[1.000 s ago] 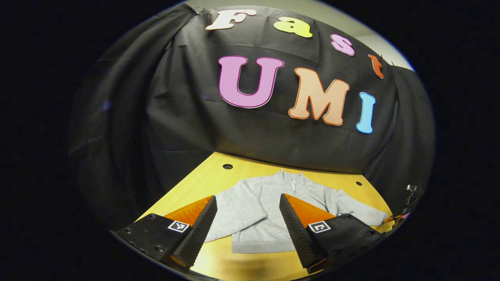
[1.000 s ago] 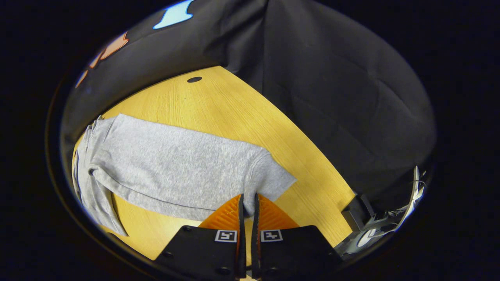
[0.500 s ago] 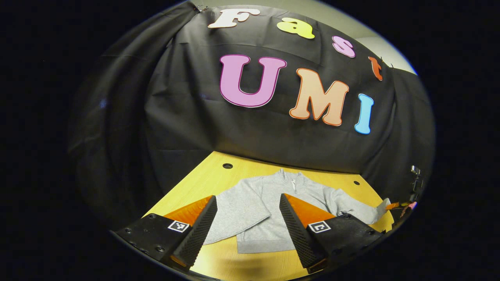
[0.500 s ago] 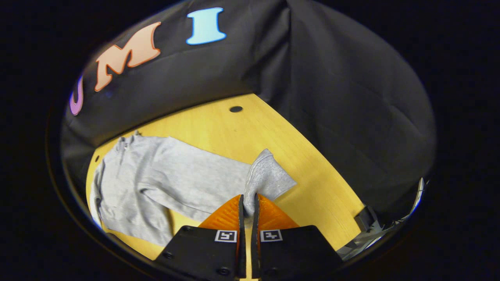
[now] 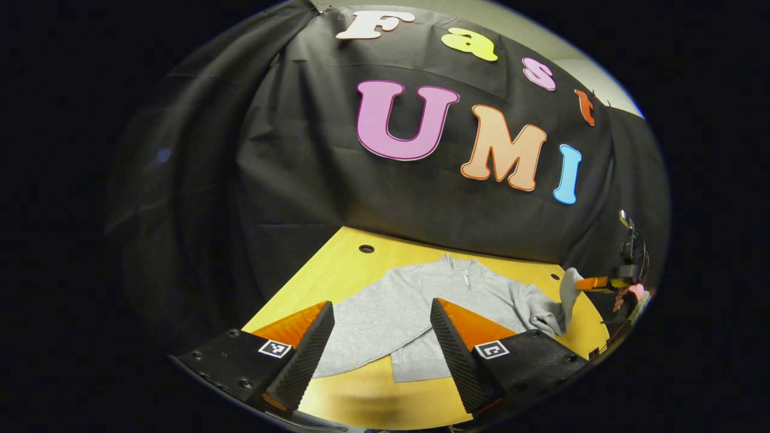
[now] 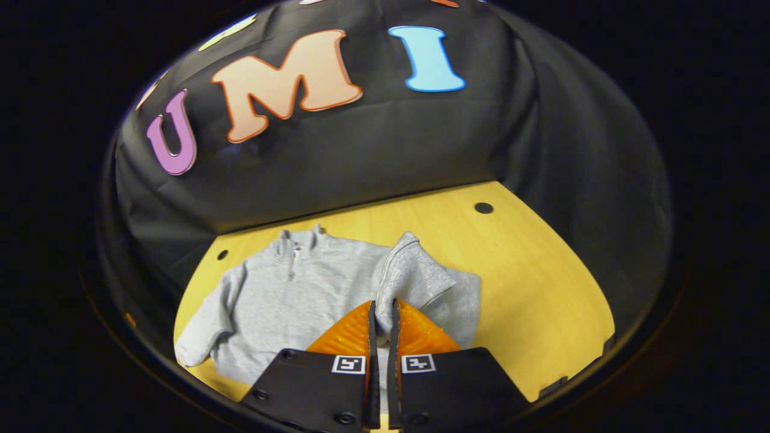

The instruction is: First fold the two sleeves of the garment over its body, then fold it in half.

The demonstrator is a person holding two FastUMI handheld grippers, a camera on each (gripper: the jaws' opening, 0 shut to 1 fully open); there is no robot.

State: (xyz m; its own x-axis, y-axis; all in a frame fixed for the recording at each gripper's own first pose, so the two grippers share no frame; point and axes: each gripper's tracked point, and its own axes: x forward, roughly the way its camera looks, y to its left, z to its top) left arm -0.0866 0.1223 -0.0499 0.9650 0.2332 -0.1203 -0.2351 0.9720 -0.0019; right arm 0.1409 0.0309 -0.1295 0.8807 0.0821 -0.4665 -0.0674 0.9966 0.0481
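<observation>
Since the earlier frames the right sleeve [image 6: 415, 273] of the grey zip-neck sweatshirt [image 6: 289, 294] has been lifted off the wooden table [image 6: 535, 288] and carried inward, so that its cuff end now stands over the right side of the body instead of lying stretched out across the bare wood. In the right gripper view the right gripper [image 6: 381, 313] has its fingers pressed nearly together with the sleeve fabric pinched between them, and the cuff rises from the tips as a raised fold. The sweatshirt lies flat on the table with its collar toward the black cloth wall [image 6: 361, 150] and its hem toward the camera. Its left sleeve [image 6: 204, 325] is spread out to the side, not yet folded.

In the left gripper view the left gripper [image 5: 382, 337] hangs above the near edge of the table with its fingers spread wide and nothing between them; the sweatshirt [image 5: 409, 300] shows in the gap beyond. Far to the right of that view the lifted sleeve [image 5: 568, 294] stands up from the garment, held at the tips of the other gripper [image 5: 592, 282], with part of a hand [image 5: 631, 294] behind it. Small round holes [image 6: 483, 208] mark the tabletop near the wall.
</observation>
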